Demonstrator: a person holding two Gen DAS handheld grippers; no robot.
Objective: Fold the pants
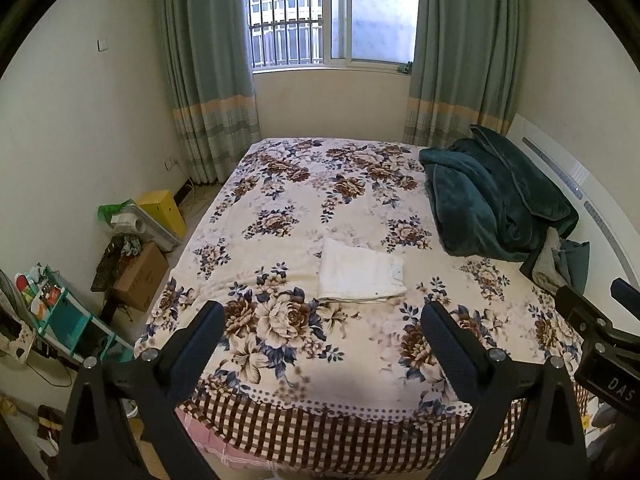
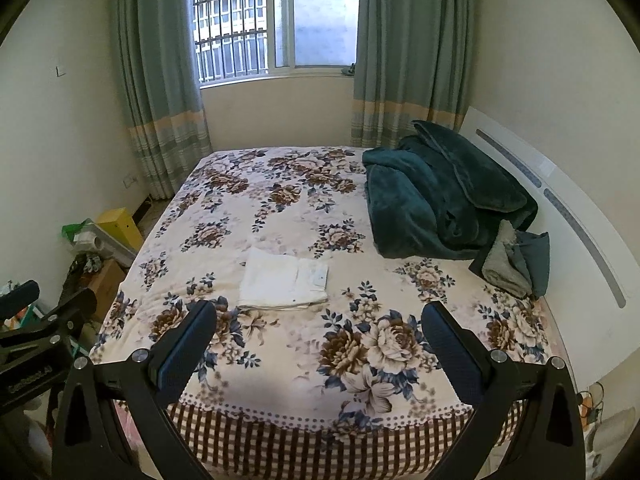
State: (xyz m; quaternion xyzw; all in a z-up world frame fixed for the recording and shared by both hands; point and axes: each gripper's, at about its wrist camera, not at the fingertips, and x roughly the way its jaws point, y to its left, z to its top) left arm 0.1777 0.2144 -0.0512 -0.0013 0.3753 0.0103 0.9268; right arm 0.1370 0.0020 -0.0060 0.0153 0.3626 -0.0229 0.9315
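The white pants [image 1: 362, 276] lay folded into a flat, neat rectangle on the bed [image 1: 304, 364], a little toward the near edge and roughly in the middle of its width. They rested on a cream bedspread printed with brown and blue flowers, with a brown checked border hanging over the near side. Nothing touched the pants.

The left gripper [image 1: 322, 330] hung above the near end of the bed, pointing down at a slant, with its two dark fingers [image 1: 200, 340] spread wide apart and nothing between them. The pants lay beyond the fingertips, clear of both. In the right wrist view the right gripper [image 2: 320, 330] was held the same way, its fingers [image 2: 452, 344] also wide apart and empty, with the pants [image 2: 285, 279] ahead of the left fingertip and untouched. Each gripper's body showed at the edge of the other's view.

A dark green blanket [image 1: 492, 200] was heaped at the right side of the bed against the white headboard [image 1: 576, 184], with a smaller bundle of grey and teal cloth [image 2: 516, 260] just beside it. Green curtains [image 1: 208, 80] framed a barred window [image 1: 288, 20] behind the bed. On the floor to the left sat a yellow box [image 1: 162, 208] and a cardboard box [image 1: 140, 276].
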